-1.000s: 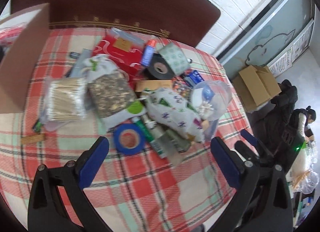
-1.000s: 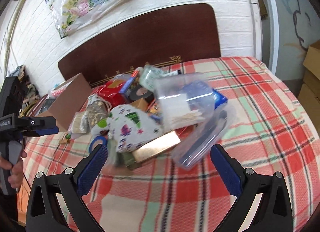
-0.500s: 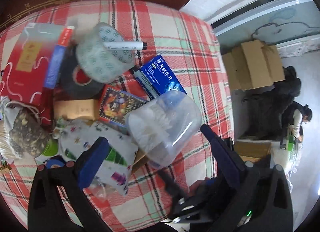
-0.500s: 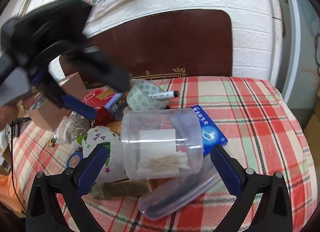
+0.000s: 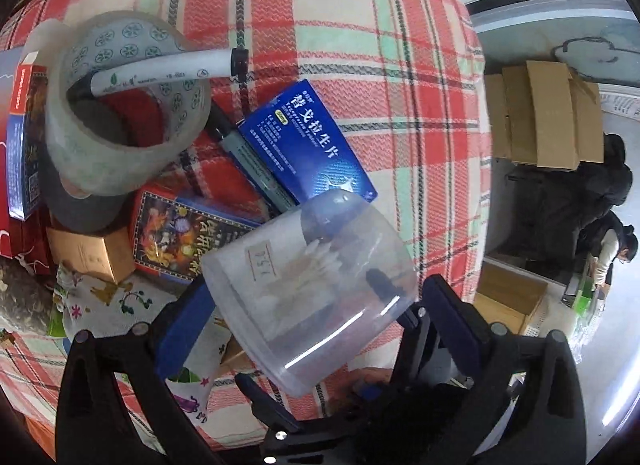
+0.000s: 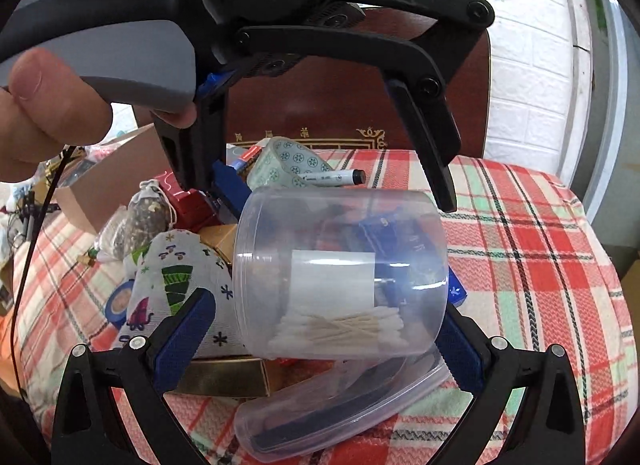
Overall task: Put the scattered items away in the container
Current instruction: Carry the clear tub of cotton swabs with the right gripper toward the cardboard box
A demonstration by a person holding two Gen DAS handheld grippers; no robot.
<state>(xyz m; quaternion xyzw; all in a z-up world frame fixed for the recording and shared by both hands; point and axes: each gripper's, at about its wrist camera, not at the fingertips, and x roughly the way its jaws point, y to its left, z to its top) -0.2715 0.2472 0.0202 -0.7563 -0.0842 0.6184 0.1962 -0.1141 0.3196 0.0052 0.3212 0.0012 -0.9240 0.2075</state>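
Note:
A clear plastic tub of cotton swabs [image 6: 340,277] lies on its side on the pile of items. My right gripper [image 6: 324,329] is open, with a blue pad on each side of the tub. My left gripper [image 5: 316,313] comes down from above and is open around the same tub [image 5: 308,289]; whether either gripper's pads touch the tub I cannot tell. In the right wrist view the left gripper's fingers [image 6: 432,169] hang over the tub. The cardboard box [image 6: 108,181] stands at the far left.
Around the tub lie a blue medicine box [image 5: 308,145], a patterned tape roll [image 5: 124,105] with a white marker [image 5: 168,73], a printed cloth pouch [image 6: 180,277], a gold box [image 6: 224,377] and a clear lid [image 6: 340,405]. The table edge [image 5: 476,145] is close on the right.
My left gripper has swung over from the near left side and come down over the clear tub. My right gripper has moved in closer, so its pads now flank the tub.

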